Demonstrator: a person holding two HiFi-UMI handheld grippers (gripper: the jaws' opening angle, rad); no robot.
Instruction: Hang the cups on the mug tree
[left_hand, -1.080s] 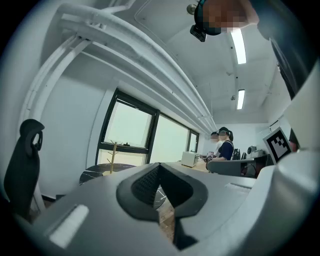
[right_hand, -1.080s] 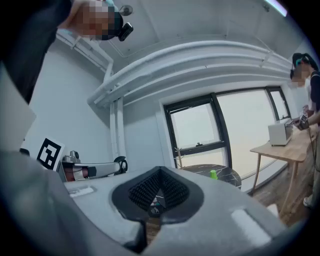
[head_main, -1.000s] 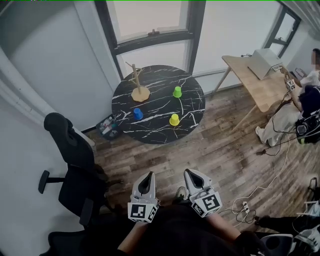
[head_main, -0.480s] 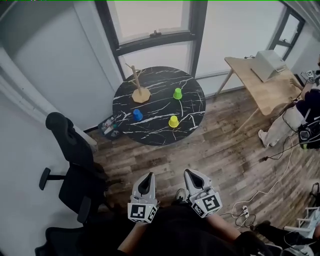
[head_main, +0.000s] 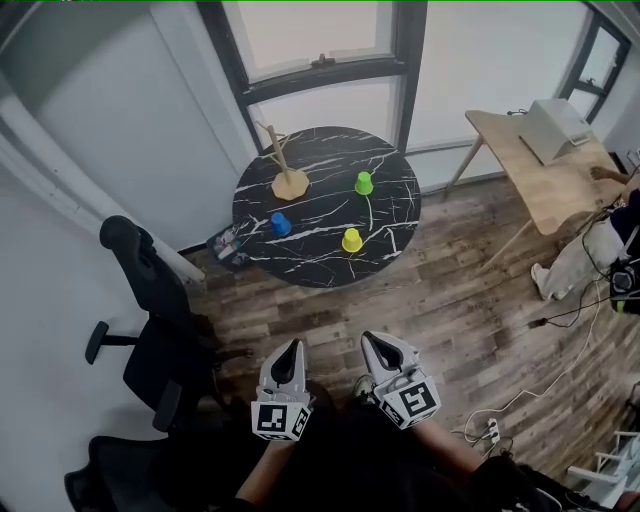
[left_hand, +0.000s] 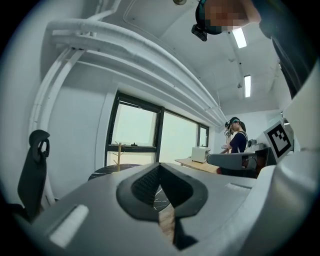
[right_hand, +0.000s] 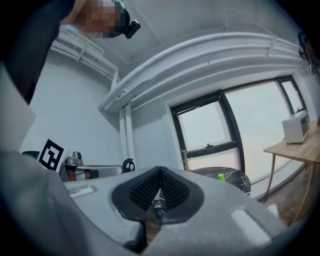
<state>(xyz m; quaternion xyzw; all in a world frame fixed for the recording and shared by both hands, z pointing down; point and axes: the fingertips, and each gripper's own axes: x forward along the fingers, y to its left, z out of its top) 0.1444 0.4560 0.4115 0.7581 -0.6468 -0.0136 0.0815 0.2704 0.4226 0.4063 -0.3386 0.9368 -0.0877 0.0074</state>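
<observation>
Mug tree (head_main: 283, 165) standing upright on bench (head_main: 395, 215), cups (head_main: 351, 240) sitting nr it; L gripper (head_main: 291, 350), R gripper (head_main: 375, 343) hovering well off it, jaws clenched, empty.

Looks like polished black stone with white veins across the round table top (head_main: 395, 205), faintly glossy; pale bare wood, matt, on the mug tree (head_main: 289, 183) and on the side desk (head_main: 530, 175); smooth bright plastic on the green cup (head_main: 364, 183), the yellow cup (head_main: 351, 240) and the blue cup (head_main: 281, 224); brown wood-grain planks with a low sheen over the floor (head_main: 450, 310); black padding on the office chair (head_main: 150, 300), cloth or mesh not clear; matt grey moulded plastic on the left gripper (head_main: 291, 346) and the right gripper (head_main: 373, 339), with dark, ribbed, rubbery-looking pads (left_hand: 145, 186) inside; flat white paint on the walls (head_main: 120, 110); dark matt finish on the window frame (head_main: 405, 60)
</observation>
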